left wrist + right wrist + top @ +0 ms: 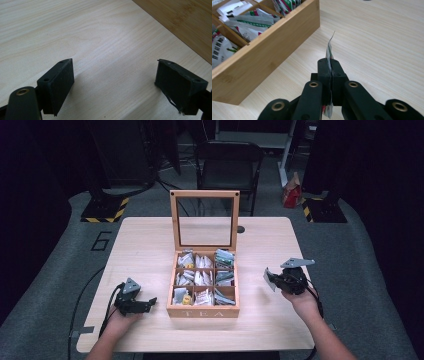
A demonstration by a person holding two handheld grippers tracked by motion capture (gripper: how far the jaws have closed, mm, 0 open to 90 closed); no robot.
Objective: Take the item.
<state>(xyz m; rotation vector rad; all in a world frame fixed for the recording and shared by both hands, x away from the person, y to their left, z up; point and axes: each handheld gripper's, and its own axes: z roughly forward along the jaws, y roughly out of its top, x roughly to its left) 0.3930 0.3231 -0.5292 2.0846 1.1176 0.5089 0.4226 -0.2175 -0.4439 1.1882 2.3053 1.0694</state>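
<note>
The desk is pale wood with a fine grain. The box is a warmer honey-brown, with pale "TEA" lettering. Its sachets are mostly white and grey, some with green or yellow. Both grippers are black with grey plates.

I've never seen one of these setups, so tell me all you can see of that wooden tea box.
The tea box is light wood, square, with TEA lettered on its front wall. Its hinged lid, a wooden frame around a clear pane, stands open and upright at the back. Inside, wooden dividers form nine compartments holding tea sachets. It sits mid-table, between both grippers, touched by neither.
</note>
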